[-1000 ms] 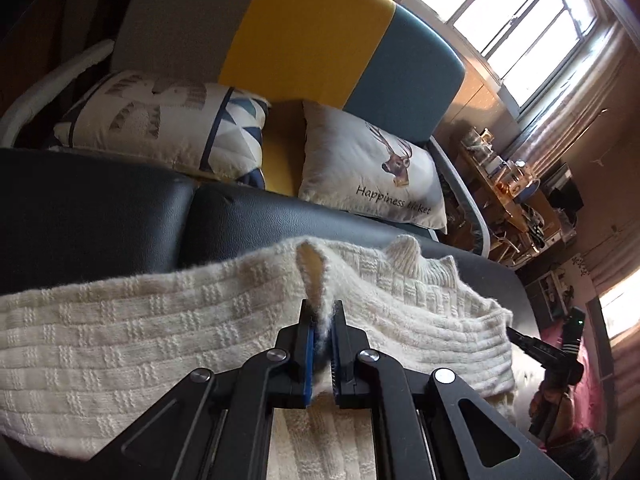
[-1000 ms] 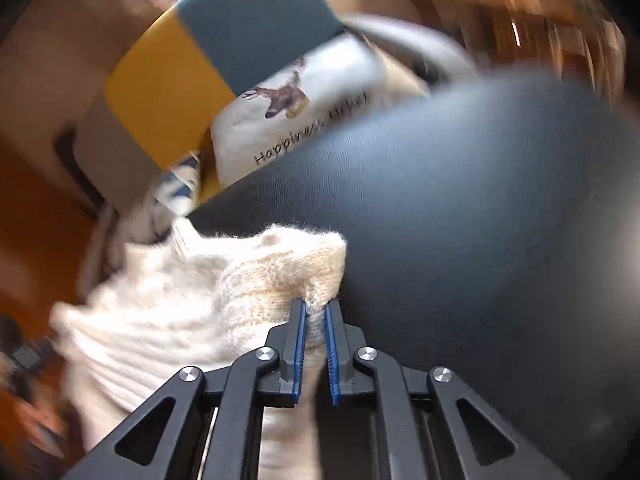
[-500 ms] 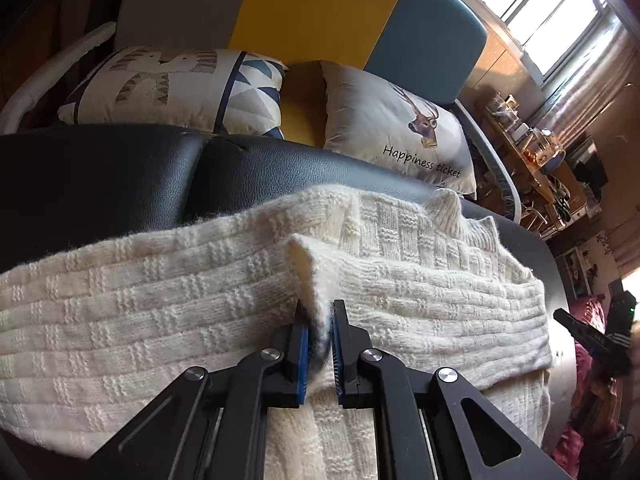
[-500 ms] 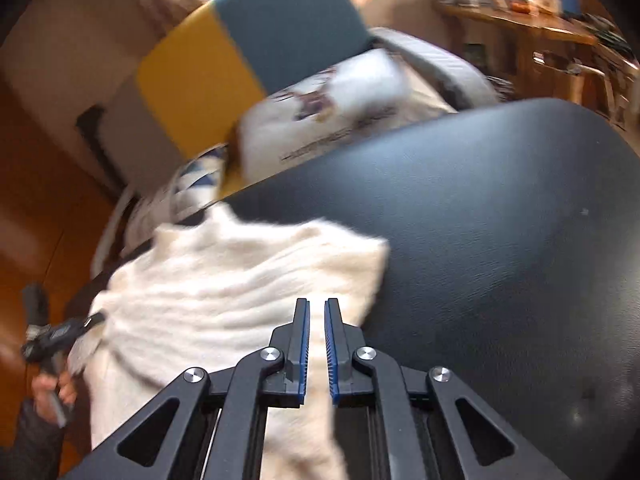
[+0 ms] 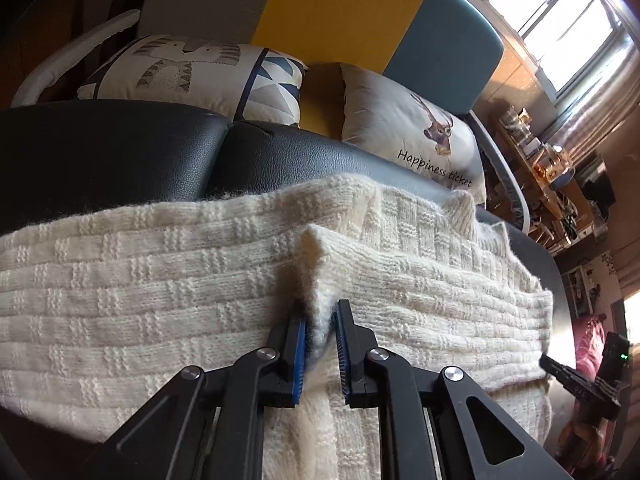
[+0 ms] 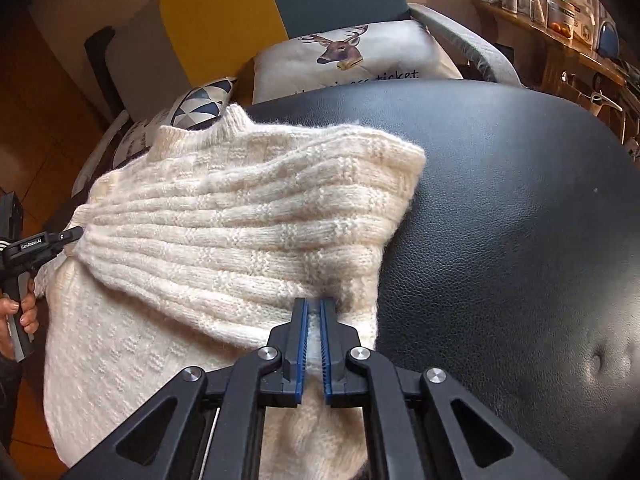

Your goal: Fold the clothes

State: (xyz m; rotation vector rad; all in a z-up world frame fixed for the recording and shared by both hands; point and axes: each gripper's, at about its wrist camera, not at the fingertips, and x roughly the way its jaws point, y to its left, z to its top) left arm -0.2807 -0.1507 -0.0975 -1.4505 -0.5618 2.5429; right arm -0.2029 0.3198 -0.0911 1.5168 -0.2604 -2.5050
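Note:
A cream knitted sweater (image 5: 160,280) lies spread on a black leather surface (image 5: 120,152), with one part folded over the body. My left gripper (image 5: 320,320) has its jaws slightly parted around a raised ridge of the knit, which sits loose between the pads. In the right wrist view the same sweater (image 6: 240,220) shows its folded layer, and my right gripper (image 6: 315,312) is shut on the near edge of it. The left gripper (image 6: 74,234) touches the fold's far left end, held by a hand (image 6: 24,312). The right gripper (image 5: 560,368) shows at the sweater's right end.
Behind the leather surface (image 6: 500,220) stands a sofa with a yellow and teal back (image 5: 340,12), a deer pillow (image 5: 412,132) and a patterned pillow (image 5: 192,72). A cluttered wooden shelf (image 6: 560,12) is at the far right. Bare leather lies right of the sweater.
The left jaws have widened a little around the knit ridge. The right gripper has carried its sweater part over the body and laid it flat, moving leftwards and down.

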